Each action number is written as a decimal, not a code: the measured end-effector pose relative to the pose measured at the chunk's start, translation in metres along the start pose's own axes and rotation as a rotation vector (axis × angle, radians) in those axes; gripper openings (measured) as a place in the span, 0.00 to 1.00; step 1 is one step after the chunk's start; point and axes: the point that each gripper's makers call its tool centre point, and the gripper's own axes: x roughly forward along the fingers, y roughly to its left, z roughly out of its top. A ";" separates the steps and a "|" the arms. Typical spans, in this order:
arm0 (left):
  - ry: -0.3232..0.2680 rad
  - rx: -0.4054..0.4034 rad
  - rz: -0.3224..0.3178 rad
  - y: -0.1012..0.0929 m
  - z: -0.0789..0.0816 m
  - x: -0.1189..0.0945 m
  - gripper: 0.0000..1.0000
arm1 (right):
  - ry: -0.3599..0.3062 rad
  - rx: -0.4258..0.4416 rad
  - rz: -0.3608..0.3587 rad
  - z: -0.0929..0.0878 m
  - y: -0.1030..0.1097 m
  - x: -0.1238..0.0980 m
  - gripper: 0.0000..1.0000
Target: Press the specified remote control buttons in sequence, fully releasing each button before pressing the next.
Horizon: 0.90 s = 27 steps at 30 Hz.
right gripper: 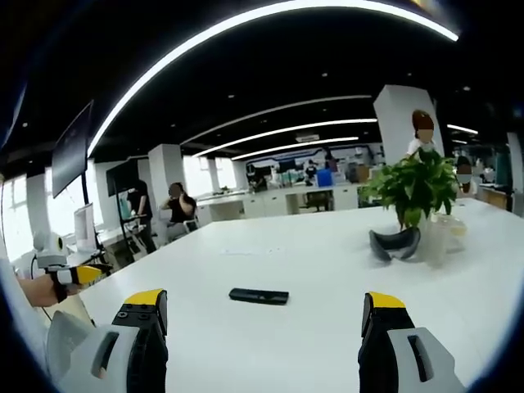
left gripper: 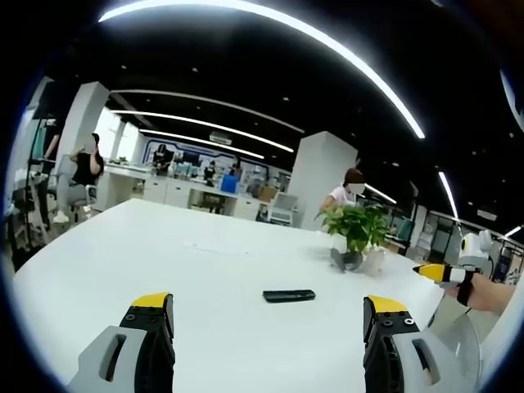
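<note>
A slim black remote control (left gripper: 288,295) lies flat on the white table (left gripper: 164,246). In the left gripper view my left gripper (left gripper: 269,315) is open, its yellow-tipped jaws wide apart, short of the remote with nothing between them. The right gripper (left gripper: 446,273) enters at the right edge, held by a hand. In the right gripper view the remote control (right gripper: 259,295) lies ahead of my right gripper (right gripper: 264,309), which is open and empty. The left gripper (right gripper: 78,274) comes in at the left edge of that view.
A potted green plant (left gripper: 358,231) stands on the table beyond the remote, with a dark curved object (right gripper: 395,244) and a clear container (right gripper: 438,237) beside it. Several people sit or stand at desks farther back. A white pillar (left gripper: 321,176) rises behind the table.
</note>
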 end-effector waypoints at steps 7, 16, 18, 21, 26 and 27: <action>0.021 0.001 -0.013 0.000 -0.004 0.008 1.00 | 0.015 -0.013 -0.013 -0.003 -0.005 0.002 0.99; 0.030 0.013 -0.022 -0.002 -0.002 0.013 1.00 | 0.022 -0.016 -0.008 -0.003 -0.007 0.006 0.94; 0.034 0.014 -0.025 -0.003 -0.003 0.014 1.00 | 0.021 -0.014 -0.011 -0.004 -0.008 0.006 0.95; 0.037 0.014 -0.029 -0.003 -0.004 0.015 1.00 | 0.024 -0.012 -0.013 -0.005 -0.008 0.006 0.94; 0.045 0.020 -0.038 -0.002 -0.004 0.018 1.00 | 0.031 -0.013 -0.016 -0.007 -0.010 0.005 0.95; 0.051 0.031 -0.045 -0.002 -0.003 0.020 1.00 | 0.032 -0.012 -0.014 -0.007 -0.010 0.005 0.95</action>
